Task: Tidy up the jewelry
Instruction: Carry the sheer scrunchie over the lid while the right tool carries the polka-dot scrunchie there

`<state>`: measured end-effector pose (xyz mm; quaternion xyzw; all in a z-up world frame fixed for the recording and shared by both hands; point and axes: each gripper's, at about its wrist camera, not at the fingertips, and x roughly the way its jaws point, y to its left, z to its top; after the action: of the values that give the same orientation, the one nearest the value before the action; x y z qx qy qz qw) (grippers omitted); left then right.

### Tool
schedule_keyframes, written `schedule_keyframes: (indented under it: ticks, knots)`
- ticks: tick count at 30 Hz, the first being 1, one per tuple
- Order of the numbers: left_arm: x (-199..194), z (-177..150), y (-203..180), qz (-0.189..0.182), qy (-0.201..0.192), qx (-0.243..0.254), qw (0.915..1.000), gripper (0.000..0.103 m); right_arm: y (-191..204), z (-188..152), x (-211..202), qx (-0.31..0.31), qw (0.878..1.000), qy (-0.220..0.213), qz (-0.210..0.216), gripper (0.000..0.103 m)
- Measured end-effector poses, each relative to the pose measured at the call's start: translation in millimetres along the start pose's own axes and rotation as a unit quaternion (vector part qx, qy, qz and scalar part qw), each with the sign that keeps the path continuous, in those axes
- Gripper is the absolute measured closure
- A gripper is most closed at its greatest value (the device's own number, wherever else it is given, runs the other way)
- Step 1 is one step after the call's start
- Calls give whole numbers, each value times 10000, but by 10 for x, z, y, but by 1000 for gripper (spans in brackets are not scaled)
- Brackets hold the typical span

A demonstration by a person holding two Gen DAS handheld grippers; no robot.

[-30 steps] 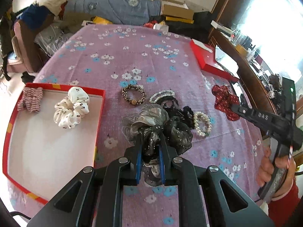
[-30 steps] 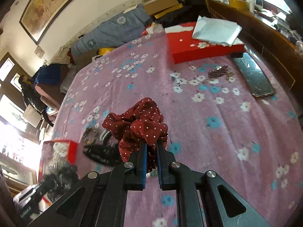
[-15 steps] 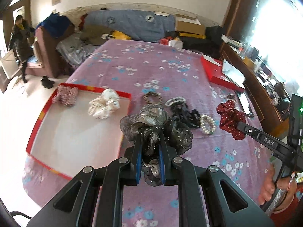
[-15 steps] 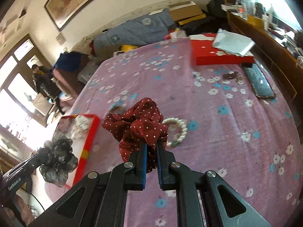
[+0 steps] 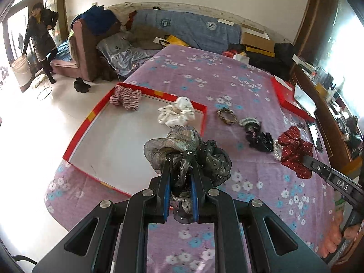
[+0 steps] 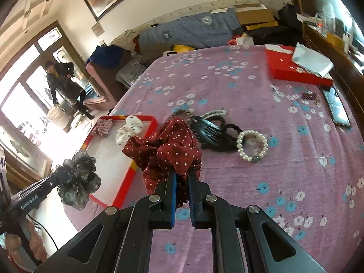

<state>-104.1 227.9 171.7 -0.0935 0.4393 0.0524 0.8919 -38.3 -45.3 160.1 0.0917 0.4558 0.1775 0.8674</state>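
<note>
My left gripper [image 5: 180, 162] is shut on a grey-black sheer scrunchie [image 5: 186, 152] and holds it in the air over the right edge of the red-rimmed tray [image 5: 91, 118]. My right gripper [image 6: 182, 170] is shut on a dark red polka-dot scrunchie [image 6: 166, 145], held above the purple floral cloth to the right of the tray [image 6: 122, 188]. A striped scrunchie [image 5: 125, 95] and a white spotted scrunchie [image 5: 176, 113] lie in the tray. A pearl bracelet [image 6: 252, 145], black hair pieces [image 6: 211, 133] and a beaded bracelet [image 5: 226, 115] lie on the cloth.
A red box [image 6: 293, 68] with white paper sits at the table's far right, a phone [image 6: 336, 107] beside it. A sofa with piled clothes [image 5: 182, 29] stands behind the table. A person [image 5: 39, 36] stands at the far left by the window.
Both grippers have lifted and drawn back from the table with their scrunchies. The left one has moved leftward over the tray's edge; the right one has moved toward the tray.
</note>
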Motion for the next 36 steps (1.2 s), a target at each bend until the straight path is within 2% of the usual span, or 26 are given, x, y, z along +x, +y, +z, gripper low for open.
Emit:
schedule_keyframes:
  ticks: [12, 22, 29, 36]
  knots:
    - [-82, 308, 819, 96, -273, 135, 9995, 89, 967, 134, 428, -311, 9994, 137, 68, 92]
    - [36, 374, 1469, 47, -205, 26, 9998, 89, 1634, 89, 877, -504, 9979, 408, 56, 92]
    - [166, 378, 1714, 18, -90, -20, 10000, 89, 1884, 26, 1065, -597, 9967, 556, 15, 92]
    - [389, 339, 1870, -28, 149, -134, 9998, 89, 1945, -32, 1232, -623, 9947, 819, -90, 92]
